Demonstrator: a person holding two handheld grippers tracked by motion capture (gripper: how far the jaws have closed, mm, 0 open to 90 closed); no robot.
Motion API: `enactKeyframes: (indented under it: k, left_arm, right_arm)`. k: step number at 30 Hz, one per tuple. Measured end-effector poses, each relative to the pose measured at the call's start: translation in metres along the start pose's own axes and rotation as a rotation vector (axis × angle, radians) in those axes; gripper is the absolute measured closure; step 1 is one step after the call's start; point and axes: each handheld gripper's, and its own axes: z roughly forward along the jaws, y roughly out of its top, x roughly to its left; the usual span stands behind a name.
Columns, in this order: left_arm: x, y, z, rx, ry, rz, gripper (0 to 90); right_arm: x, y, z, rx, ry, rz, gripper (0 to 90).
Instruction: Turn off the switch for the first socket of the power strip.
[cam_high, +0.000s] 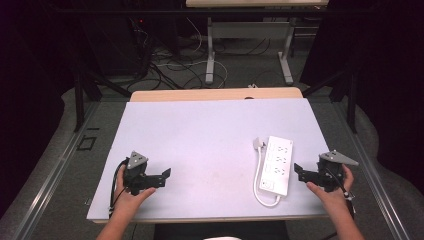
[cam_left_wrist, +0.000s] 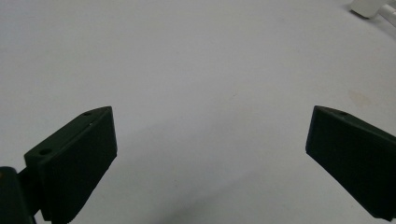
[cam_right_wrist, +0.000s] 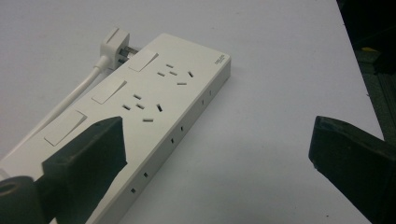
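Power strip (cam_high: 278, 165) lies flat on the white mat (cam_high: 200, 145), just left of the right gripper (cam_high: 298, 171); left gripper (cam_high: 166, 176) well apart from it. Both grippers' jaws wide open, empty. Probably rigid, light, slick plastic; grab across its narrow width mid-body, not the floppy cord (cam_high: 258, 175) or plug (cam_right_wrist: 114, 44).

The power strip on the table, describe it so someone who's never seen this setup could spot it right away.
Start at the white table top and look to its right half, near the right gripper. There lies the power strip: a flat white block with rows of sockets, its white cable looping along its left side to a plug lying loose at its far end.
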Motion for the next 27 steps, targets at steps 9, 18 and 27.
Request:
enactKeyframes:
  k: [9,18,27]
  left_arm:
    - [0.002,0.0,0.002,0.005,-0.001,-0.016,1.8]
    - [0.001,-0.002,-0.001,0.0,0.0,-0.028,2.3]
    - [0.002,-0.002,-0.002,0.0,0.009,-0.021,3.0]
  right_arm:
    - [-0.001,-0.001,0.003,0.008,0.003,-0.013,10.3]
    - [0.004,0.002,0.0,0.0,0.02,-0.043,16.1]
    - [0.014,0.004,-0.002,0.015,0.049,-0.064,25.4]
